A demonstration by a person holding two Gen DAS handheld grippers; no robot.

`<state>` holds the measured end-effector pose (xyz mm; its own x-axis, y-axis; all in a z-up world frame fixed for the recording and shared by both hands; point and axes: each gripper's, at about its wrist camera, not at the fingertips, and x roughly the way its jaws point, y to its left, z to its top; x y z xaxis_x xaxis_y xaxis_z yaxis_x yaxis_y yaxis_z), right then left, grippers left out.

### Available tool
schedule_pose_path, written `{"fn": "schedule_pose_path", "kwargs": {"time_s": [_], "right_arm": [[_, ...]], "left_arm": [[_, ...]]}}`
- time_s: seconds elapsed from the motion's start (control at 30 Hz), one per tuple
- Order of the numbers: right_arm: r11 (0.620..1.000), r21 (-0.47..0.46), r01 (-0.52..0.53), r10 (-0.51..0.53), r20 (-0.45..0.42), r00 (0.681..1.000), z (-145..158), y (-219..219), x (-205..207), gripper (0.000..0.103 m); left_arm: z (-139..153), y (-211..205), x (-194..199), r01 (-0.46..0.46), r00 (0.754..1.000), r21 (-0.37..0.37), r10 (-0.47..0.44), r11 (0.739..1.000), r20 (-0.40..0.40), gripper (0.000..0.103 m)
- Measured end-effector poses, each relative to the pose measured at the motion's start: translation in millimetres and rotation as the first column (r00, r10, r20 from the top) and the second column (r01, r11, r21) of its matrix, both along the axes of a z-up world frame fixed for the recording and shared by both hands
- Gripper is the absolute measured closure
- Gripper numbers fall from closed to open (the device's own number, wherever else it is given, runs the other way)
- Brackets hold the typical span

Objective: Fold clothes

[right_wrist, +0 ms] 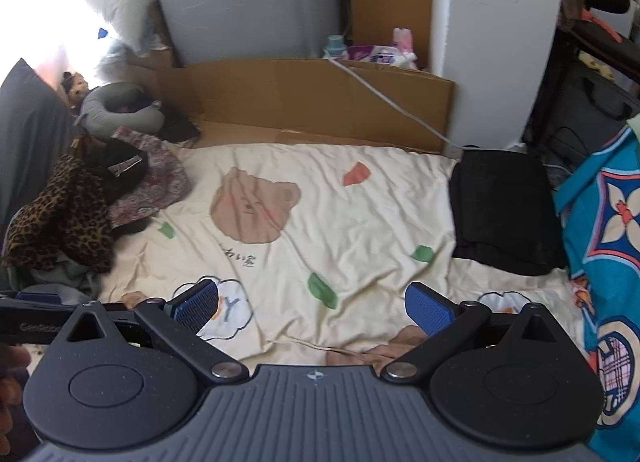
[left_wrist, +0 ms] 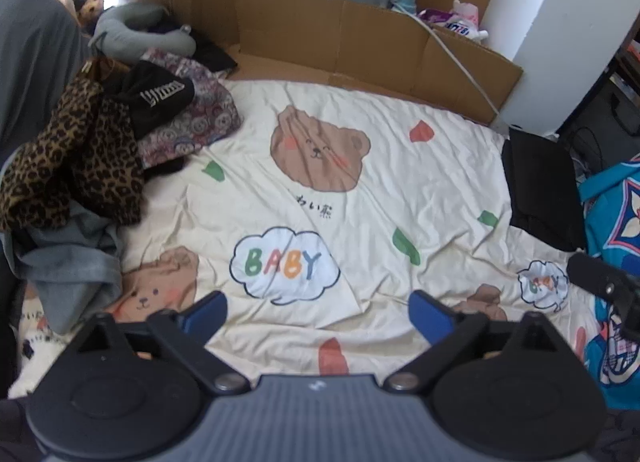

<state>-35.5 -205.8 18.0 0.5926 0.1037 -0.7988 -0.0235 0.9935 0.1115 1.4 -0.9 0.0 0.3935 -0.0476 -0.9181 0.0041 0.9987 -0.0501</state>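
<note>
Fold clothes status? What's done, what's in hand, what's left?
Done: one black garment lies folded flat at the right edge of the bear-print sheet.
In hand: nothing. The left gripper and right gripper are both open above the sheet.
Left: the pile at the left, with a leopard-print piece, a black item, a paisley piece and a grey-blue garment, all unfolded.
</note>
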Motion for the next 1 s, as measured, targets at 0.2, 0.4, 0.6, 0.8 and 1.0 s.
{"fn": "schedule_pose_path", "kwargs": {"time_s": [0.2,0.4,0.6,0.8,1.0], "right_arm": [[1.000,0.012,-0.025,0.025,-0.010,1.000,-5,4,-1,0.001],[1.000,0.022,-0.018,0.018,-0.001,1.000,-13,3,3,0.001],[0.998,0.060,0.034,-0.031,-0.043,0.999,-18,-3,16,0.001],[0.999,0.045,0.013,-0.010,-0.050,0.999,-19,6,22,0.001],[0.999,0.029,0.018,-0.017,-0.050,0.999,-21,9,24,0.001]], "left_arm": [[-1,-4,-1,0.002,1.000,0.043,-0.002,0.999,0.013,0.001],[-3,-4,1,-0.001,1.000,0.048,0.000,0.999,0.014,0.001],[-3,-5,4,-0.005,1.000,0.032,0.005,0.999,0.010,0.001],[-3,-6,6,-0.009,1.000,0.003,0.009,1.000,-0.015,0.001],[3,-10,7,0.006,1.000,0.017,-0.006,1.000,0.005,0.001]]}}
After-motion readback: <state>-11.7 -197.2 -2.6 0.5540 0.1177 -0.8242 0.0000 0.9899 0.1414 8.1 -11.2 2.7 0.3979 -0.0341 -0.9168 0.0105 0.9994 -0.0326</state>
